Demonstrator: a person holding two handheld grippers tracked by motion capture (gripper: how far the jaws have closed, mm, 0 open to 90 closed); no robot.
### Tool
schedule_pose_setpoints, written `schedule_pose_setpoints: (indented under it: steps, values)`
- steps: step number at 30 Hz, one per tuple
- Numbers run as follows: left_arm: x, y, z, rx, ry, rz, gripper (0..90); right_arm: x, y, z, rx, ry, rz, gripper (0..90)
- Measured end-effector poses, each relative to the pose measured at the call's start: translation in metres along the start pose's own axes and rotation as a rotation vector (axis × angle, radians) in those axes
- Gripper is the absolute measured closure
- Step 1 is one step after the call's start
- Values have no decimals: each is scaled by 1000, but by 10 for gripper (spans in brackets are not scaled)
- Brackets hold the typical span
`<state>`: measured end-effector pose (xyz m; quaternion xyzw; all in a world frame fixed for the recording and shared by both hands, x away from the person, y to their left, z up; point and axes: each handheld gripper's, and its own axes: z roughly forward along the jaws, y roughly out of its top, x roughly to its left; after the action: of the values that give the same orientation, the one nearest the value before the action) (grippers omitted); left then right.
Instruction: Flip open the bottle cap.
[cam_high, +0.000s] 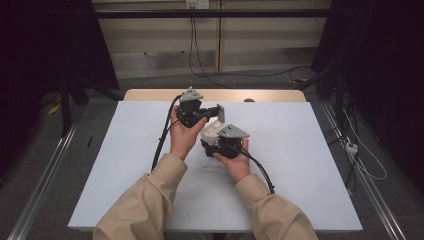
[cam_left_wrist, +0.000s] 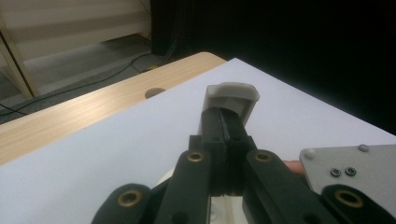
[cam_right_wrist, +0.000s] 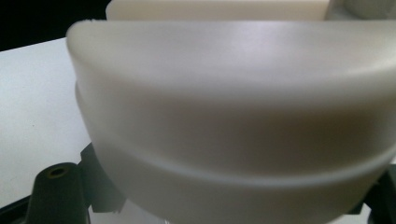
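Two grippers clamp one smooth, rounded white plastic piece (cam_right_wrist: 233, 107).

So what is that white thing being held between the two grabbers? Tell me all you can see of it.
The white container looks like smooth, matte, off-white plastic with a rounded wall and a shallow groove running round it. It is held above the white table, near the middle. The right gripper has its jaws on either side of the rounded body. The left gripper is pinched on a small grey-white tab that seems to be part of it. What is inside cannot be seen.
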<state>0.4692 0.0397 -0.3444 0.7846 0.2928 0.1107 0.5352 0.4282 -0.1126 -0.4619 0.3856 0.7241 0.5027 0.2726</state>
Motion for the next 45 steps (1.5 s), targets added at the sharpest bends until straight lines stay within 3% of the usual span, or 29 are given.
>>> schedule_pose_setpoints:
  steps: [45]
  values:
    - [1,6,22,4,-26,3,900,0,0,0,1,2,3,184]
